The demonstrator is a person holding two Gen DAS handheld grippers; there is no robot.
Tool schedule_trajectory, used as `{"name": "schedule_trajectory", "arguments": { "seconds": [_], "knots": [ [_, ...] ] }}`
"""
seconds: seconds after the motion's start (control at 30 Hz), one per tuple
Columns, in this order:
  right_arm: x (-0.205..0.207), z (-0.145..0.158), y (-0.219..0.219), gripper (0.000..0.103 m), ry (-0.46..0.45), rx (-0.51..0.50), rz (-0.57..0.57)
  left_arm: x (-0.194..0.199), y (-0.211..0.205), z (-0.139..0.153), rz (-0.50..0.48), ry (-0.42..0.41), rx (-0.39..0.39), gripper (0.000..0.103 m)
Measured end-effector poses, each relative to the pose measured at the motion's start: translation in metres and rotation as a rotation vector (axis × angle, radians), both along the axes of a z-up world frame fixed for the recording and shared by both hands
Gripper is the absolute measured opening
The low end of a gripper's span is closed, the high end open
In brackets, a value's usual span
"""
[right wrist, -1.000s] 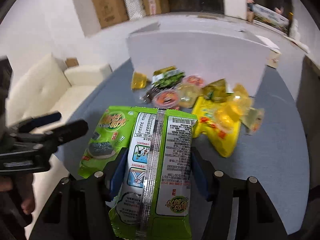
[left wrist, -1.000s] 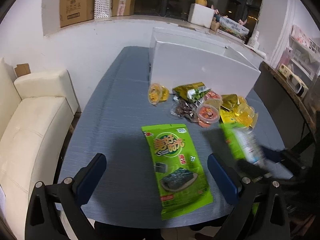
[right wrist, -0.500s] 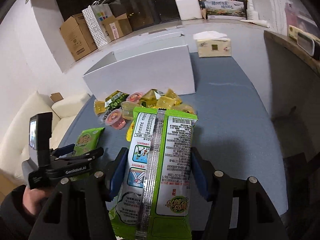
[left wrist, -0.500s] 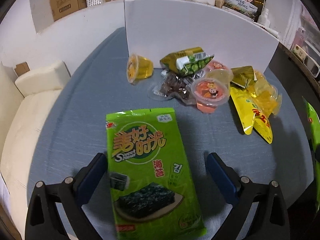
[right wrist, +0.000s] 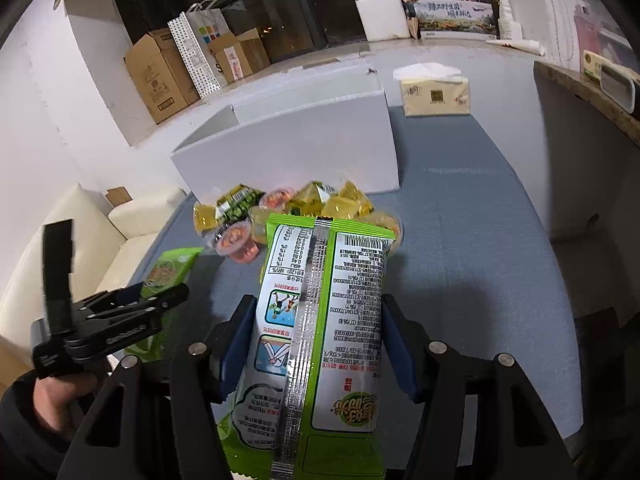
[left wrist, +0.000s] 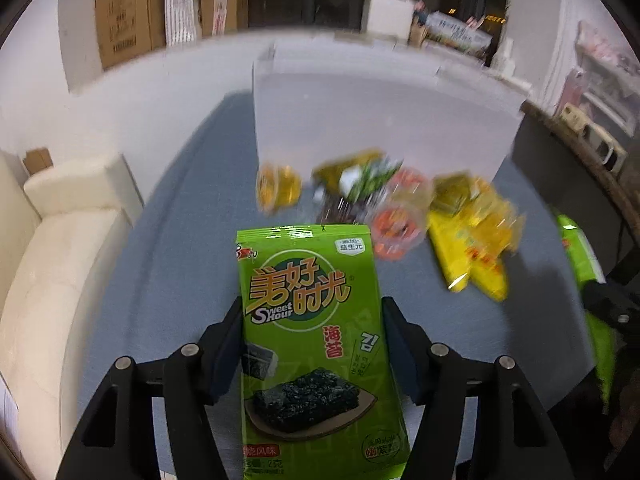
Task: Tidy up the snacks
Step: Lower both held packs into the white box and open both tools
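Observation:
A green seaweed packet (left wrist: 308, 300), front side up, stands between the fingers of my left gripper (left wrist: 312, 344). The jaws are closing and both pads touch the packet's side edges. The packet looks sharp while the table behind it is blurred. My right gripper (right wrist: 318, 344) is shut on a second seaweed packet (right wrist: 324, 320), its printed back and silver seam facing up. In the right wrist view the left gripper (right wrist: 160, 296) sits low on the left with its green packet (right wrist: 168, 270), a hand behind it. The second packet (left wrist: 576, 252) shows at the left wrist view's right edge.
A white open box (right wrist: 288, 152) stands at the back of the blue-grey table (right wrist: 480, 260). In front of it lies a pile of jelly cups (left wrist: 278, 192) and a yellow bag (left wrist: 472, 256). A tissue box (right wrist: 434, 94) is behind on the right, a cream sofa (left wrist: 60, 240) on the left.
My left gripper's fingers have come in from wide open onto the green packet's sides, and the packet now fills the view. The right gripper swung to a higher view, then held still with its packet.

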State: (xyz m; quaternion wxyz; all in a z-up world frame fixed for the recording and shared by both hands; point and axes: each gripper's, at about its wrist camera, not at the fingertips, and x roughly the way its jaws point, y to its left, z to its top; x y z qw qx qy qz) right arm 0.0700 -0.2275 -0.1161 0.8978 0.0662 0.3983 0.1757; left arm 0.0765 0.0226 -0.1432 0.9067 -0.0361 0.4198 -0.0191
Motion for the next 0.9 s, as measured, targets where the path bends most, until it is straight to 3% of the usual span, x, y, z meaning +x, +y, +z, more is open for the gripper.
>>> {"name": "schedule_trajectory", "arguments": {
  "seconds": [0.1, 0.27, 0.33, 0.53, 0.67, 0.73, 0.8, 0.9],
  "knots": [
    [0.008, 0.018, 0.006, 0.065, -0.045, -0.010, 0.017, 0.002, -0.001, 0.030, -0.022, -0.061, -0.019, 0.069],
    [0.042, 0.061, 0.019, 0.065, -0.151, -0.071, 0.037, 0.042, -0.004, 0.081, -0.045, -0.154, -0.031, 0.069],
    [0.065, 0.079, 0.023, 0.065, -0.200, -0.105, 0.024, 0.065, -0.007, 0.100, -0.057, -0.188, -0.041, 0.069],
    [0.158, 0.112, 0.038, 0.065, -0.202, -0.116, 0.003, 0.143, -0.013, 0.150, -0.081, -0.258, -0.038, 0.069],
    [0.207, 0.116, 0.052, 0.068, -0.193, -0.148, -0.007, 0.195, -0.018, 0.150, -0.086, -0.267, 0.007, 0.073],
    [0.225, 0.110, 0.057, 0.082, -0.158, -0.164, -0.008, 0.219, -0.017, 0.137, -0.097, -0.192, 0.003, 0.077],
    [0.237, 0.102, 0.062, 0.096, -0.124, -0.221, -0.030, 0.231, -0.016, 0.123, -0.089, -0.138, 0.016, 0.103],
    [0.236, 0.093, 0.057, 0.098, -0.147, -0.263, -0.061, 0.225, -0.009, 0.109, -0.086, -0.145, 0.036, 0.103]
  ]
}}
